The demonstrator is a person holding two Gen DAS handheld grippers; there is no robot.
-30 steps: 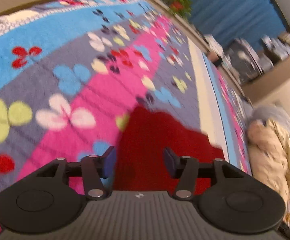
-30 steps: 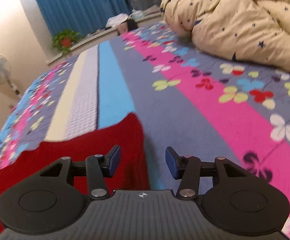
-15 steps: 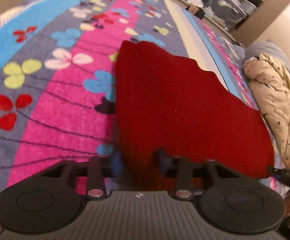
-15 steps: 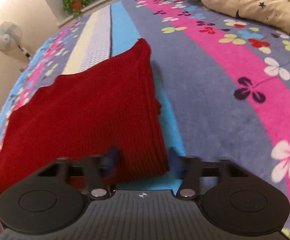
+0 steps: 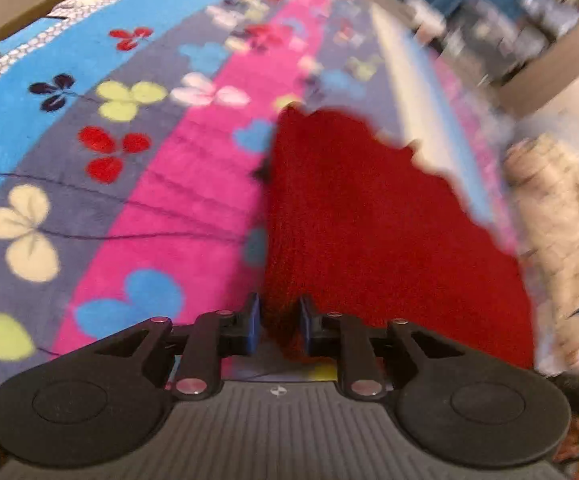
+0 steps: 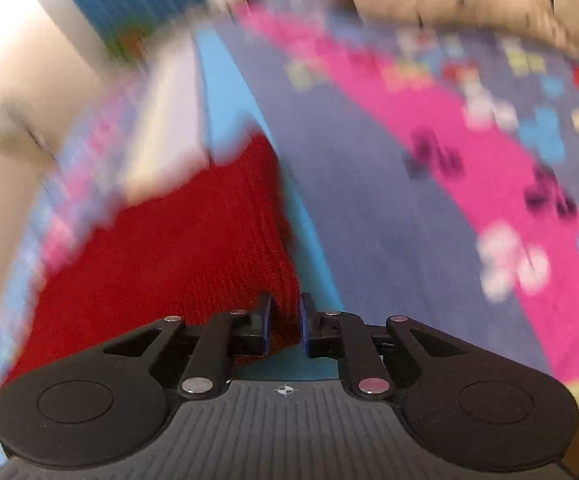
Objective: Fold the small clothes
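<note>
On the flowered, striped fleece blanket (image 5: 193, 184), the left gripper (image 5: 276, 328) is clamped on one near corner of the red knitted garment (image 5: 369, 216) and the right gripper (image 6: 285, 328), jaws just closing, pinches the other, presumably to fold it over.

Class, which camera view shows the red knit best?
The left wrist view: the red knit is sharper there and fills more of the frame. The right wrist view shows its other near corner, with blurred edges.
</note>
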